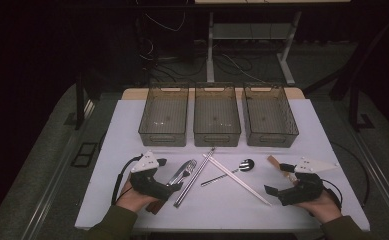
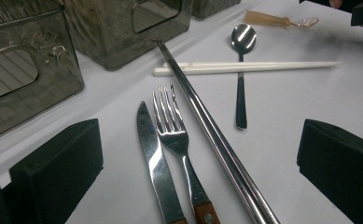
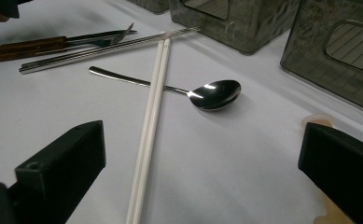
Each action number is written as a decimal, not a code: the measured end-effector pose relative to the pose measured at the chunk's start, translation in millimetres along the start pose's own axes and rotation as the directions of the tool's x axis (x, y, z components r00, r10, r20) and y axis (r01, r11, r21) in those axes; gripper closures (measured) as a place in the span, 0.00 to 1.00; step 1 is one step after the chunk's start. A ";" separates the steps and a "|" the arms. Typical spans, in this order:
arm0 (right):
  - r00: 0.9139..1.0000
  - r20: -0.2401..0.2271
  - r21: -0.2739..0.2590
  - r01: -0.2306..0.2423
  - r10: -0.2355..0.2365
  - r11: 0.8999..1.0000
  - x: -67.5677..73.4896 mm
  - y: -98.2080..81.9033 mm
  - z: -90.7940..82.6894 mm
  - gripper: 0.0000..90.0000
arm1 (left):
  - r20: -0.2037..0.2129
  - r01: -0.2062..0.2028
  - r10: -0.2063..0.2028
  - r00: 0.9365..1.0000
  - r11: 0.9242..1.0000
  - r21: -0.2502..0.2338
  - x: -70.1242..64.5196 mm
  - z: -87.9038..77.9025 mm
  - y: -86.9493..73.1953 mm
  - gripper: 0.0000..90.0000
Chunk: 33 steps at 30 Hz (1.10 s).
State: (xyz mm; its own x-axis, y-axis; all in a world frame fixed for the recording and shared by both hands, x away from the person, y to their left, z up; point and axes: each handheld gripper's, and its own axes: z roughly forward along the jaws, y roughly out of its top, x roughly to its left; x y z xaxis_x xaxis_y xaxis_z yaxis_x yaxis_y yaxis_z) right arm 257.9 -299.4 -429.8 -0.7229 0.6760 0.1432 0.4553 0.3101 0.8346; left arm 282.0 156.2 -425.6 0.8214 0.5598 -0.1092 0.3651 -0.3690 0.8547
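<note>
Both grippers rest with jaws wide apart and empty, the left gripper [image 1: 174, 187] by the fork [image 2: 172, 126], the right gripper [image 1: 274, 192] near the white chopsticks [image 3: 150, 116].

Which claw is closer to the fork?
Left. The left claw sits right at the fork, by its handle end. The right claw is far across the table, beyond the white chopsticks.

A white surface [image 1: 132, 120] stands lit in a dark room, grey carpeted floor [image 1: 47, 165] around it; behind, the pale metal legs of a desk [image 1: 210, 50] rise amid loose cables [image 1: 157, 55], with black stands [image 1: 79, 100] at either side
</note>
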 end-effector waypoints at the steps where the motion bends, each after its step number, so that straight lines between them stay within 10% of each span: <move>1: 1.000 0.000 -0.005 0.000 0.000 1.000 -0.2 0.2 0.0 0.01 | -0.003 0.006 -0.006 1.000 1.000 0.001 -0.1 0.0 -0.1 0.00; 17: 1.000 0.002 -0.005 0.004 -0.004 1.000 1.5 -0.2 -0.3 0.01 | -0.002 0.025 -0.025 1.000 1.000 0.008 -0.8 2.3 2.7 0.03; 33: 1.000 0.000 -0.013 0.007 -0.007 1.000 1.7 1.5 0.4 0.01 | 0.007 0.037 -0.037 0.999 0.999 0.032 -5.6 6.0 4.6 0.35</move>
State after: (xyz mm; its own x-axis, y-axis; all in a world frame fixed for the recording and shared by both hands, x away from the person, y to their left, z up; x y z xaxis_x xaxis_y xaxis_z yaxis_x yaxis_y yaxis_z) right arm 257.5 -297.5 -428.5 -0.7258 0.6740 0.1376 0.4436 0.3056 0.8425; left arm 281.7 146.9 -424.1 0.8103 0.5679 -0.1447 0.4094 -0.3718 0.8331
